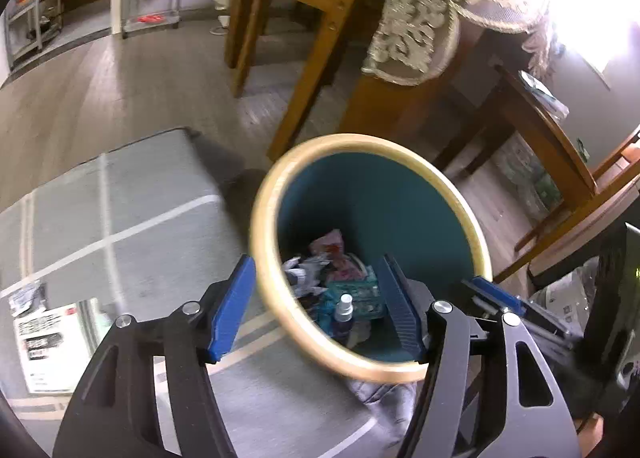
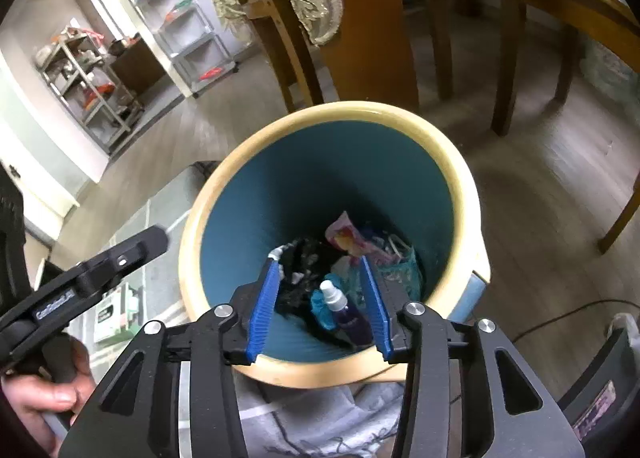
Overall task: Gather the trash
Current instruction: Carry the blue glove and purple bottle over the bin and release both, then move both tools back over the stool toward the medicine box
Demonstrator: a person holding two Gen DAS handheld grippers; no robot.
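Both tools, left (image 1: 316,306) and right (image 2: 322,304), gape empty above the bin (image 2: 460,186); trash (image 2: 352,258) already lies inside, so collecting looks mostly done.

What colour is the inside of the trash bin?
Teal inside the bin, under a cream rim; clearest in the right wrist view.

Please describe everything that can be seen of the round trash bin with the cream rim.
The trash bin is a round, upright container with a thick cream rim and a teal, finely ribbed inner wall; it looks like plastic. It has no lid and is only filled at the bottom, where a small spray bottle, crumpled wrappers and dark scraps lie. It stands on the floor at the edge of a grey rug, near wooden chair legs. Both open grippers, left gripper and right gripper, point into it.
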